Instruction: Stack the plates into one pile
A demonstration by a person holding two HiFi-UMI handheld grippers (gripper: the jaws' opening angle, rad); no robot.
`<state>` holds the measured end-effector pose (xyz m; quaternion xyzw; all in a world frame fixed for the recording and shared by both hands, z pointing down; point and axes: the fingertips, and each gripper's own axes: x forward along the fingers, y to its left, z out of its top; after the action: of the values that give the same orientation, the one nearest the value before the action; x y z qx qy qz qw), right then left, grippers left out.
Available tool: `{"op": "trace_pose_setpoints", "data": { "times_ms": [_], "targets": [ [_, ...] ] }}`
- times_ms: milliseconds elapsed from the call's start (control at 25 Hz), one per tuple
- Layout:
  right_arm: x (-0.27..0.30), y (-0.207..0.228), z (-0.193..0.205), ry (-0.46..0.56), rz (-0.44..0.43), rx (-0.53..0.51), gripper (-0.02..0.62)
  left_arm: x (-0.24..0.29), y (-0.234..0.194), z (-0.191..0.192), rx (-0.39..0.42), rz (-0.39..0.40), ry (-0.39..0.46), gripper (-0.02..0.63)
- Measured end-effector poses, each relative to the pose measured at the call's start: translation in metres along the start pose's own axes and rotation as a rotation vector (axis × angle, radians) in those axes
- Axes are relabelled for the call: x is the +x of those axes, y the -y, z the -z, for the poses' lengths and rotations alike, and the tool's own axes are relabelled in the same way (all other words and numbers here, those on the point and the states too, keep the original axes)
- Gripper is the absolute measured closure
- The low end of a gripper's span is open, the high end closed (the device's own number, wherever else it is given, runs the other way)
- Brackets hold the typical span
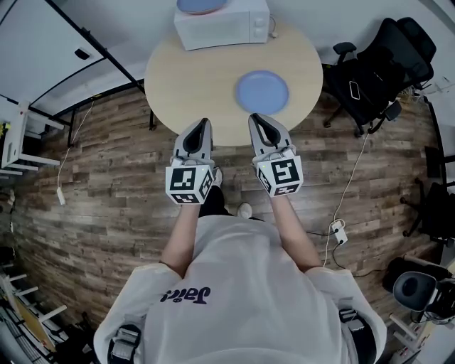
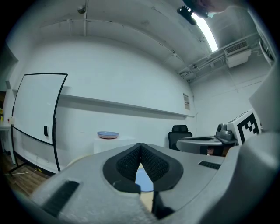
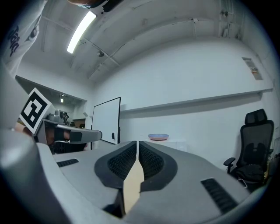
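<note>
blue plate (image 1: 262, 92) on round table (image 1: 192, 78); left tongs (image 1: 204, 124), right tongs (image 1: 254, 119) closed.

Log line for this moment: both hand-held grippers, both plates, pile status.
left hand-held gripper: shut, empty | right hand-held gripper: shut, empty | blue plate: on table | second plate: atop microwave | pile: not started

Matt pale wood table (image 1: 185, 85), smooth blue plate (image 1: 262, 92), rough plank floor (image 1: 106, 206)
</note>
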<state>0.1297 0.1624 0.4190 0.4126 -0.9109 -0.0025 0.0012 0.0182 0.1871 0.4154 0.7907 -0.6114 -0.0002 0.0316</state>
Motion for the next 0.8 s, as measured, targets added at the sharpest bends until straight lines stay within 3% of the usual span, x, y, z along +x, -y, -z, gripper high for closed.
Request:
{"op": "trace_pose_setpoints", "data": {
  "times_ms": [440,800],
  "targets": [
    [0.057,-0.004,0.018,-0.074,-0.027,0.057,0.569,0.043,-0.036,0.012,-0.018,0.008,-0.031,0.592],
    [0.157,-0.008,0.004,-0.088,-0.016,0.001,0.569,0.1,-0.118,-0.009,-0.025,0.02,-0.005,0.592]
  ]
}}
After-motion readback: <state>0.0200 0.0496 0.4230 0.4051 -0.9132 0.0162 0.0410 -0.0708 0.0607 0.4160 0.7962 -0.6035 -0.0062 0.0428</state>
